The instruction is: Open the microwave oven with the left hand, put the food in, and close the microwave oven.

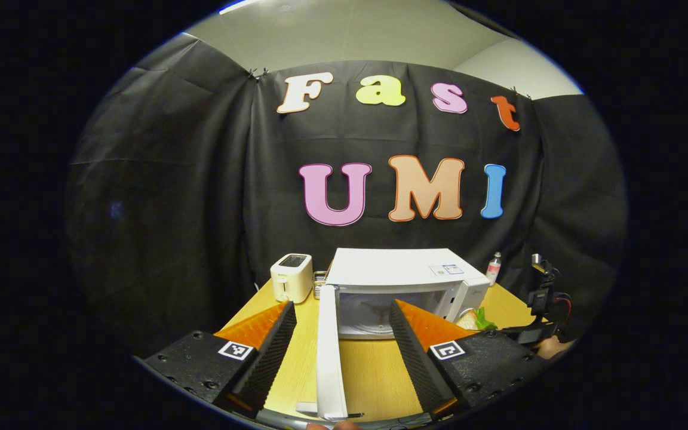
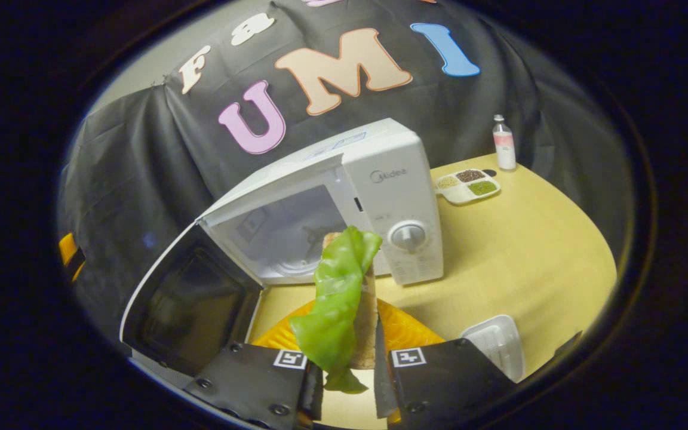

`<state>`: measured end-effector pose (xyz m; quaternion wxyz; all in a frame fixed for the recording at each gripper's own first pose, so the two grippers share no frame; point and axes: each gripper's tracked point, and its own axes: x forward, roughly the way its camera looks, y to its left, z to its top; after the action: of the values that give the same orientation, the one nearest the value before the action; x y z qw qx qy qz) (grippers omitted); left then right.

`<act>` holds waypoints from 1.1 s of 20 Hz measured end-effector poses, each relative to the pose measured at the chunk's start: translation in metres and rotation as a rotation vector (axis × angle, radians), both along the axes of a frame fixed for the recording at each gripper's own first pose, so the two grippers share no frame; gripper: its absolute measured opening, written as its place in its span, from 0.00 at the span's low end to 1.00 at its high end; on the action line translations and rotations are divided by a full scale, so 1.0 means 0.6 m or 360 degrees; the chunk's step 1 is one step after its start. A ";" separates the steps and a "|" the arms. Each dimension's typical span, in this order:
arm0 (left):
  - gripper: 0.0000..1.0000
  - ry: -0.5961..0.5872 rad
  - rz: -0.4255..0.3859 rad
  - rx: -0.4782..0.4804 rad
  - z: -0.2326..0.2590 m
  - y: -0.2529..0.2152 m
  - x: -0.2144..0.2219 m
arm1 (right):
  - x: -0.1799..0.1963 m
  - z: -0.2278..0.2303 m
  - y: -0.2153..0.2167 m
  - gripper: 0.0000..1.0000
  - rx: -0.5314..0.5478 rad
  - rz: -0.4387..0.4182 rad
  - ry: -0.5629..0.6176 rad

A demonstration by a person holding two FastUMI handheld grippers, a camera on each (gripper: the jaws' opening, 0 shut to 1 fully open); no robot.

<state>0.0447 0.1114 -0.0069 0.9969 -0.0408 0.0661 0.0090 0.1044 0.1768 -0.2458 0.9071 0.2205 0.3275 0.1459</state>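
Note:
The white microwave [image 1: 404, 275] stands on the wooden table with its door [image 1: 329, 352] swung fully out toward me, seen edge-on. My left gripper [image 1: 344, 352] is open; the door's edge lies between its fingers without either one pressing on it. In the right gripper view the cavity [image 2: 284, 239] is lit and bare, with the door [image 2: 189, 304] hanging open to the left. My right gripper [image 2: 349, 349] is shut on the food [image 2: 335, 292], a bread slice with a green lettuce leaf, held upright just in front of the opening. The right gripper [image 1: 542, 298] also appears beside the microwave.
A white toaster [image 1: 291, 278] sits left of the microwave. Behind it to the right are a divided dish of condiments [image 2: 468, 182] and a small bottle [image 2: 504, 143]. A white tray [image 2: 496, 343] lies on the table [image 2: 529, 251] near my right gripper.

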 end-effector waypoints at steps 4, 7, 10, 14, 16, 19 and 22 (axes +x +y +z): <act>0.92 -0.0043 -0.0094 0.0037 0.006 0.024 0.018 | 0.044 0.001 0.068 0.36 0.0140 -0.0123 0.0062; 0.92 -0.0045 -0.0197 0.0042 -0.009 0.020 0.022 | 0.084 0.006 0.119 0.29 0.0298 -0.0221 0.0097; 0.92 -0.0027 -0.0307 -0.0052 -0.023 0.013 0.033 | 0.113 0.003 0.170 0.36 0.0466 -0.0332 0.0121; 0.92 -0.0042 -0.0327 -0.0141 -0.010 0.041 0.066 | 0.149 -0.010 0.232 0.36 0.0623 -0.0473 0.0136; 0.92 -0.0039 -0.0326 -0.0141 -0.005 0.056 0.077 | 0.171 -0.013 0.255 0.36 0.0674 -0.0540 0.0112; 0.92 -0.0031 -0.0309 -0.0135 -0.001 0.078 0.085 | 0.210 -0.029 0.273 0.36 0.0740 -0.0673 0.0118; 0.92 0.0003 -0.0329 -0.0160 -0.007 0.077 0.082 | 0.246 -0.044 0.282 0.36 0.0792 -0.0792 0.0113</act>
<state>0.0940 0.1577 -0.0110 0.9892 -0.0837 0.0714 -0.0973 0.2517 0.3462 -0.2724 0.8214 0.5128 0.2495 -0.0120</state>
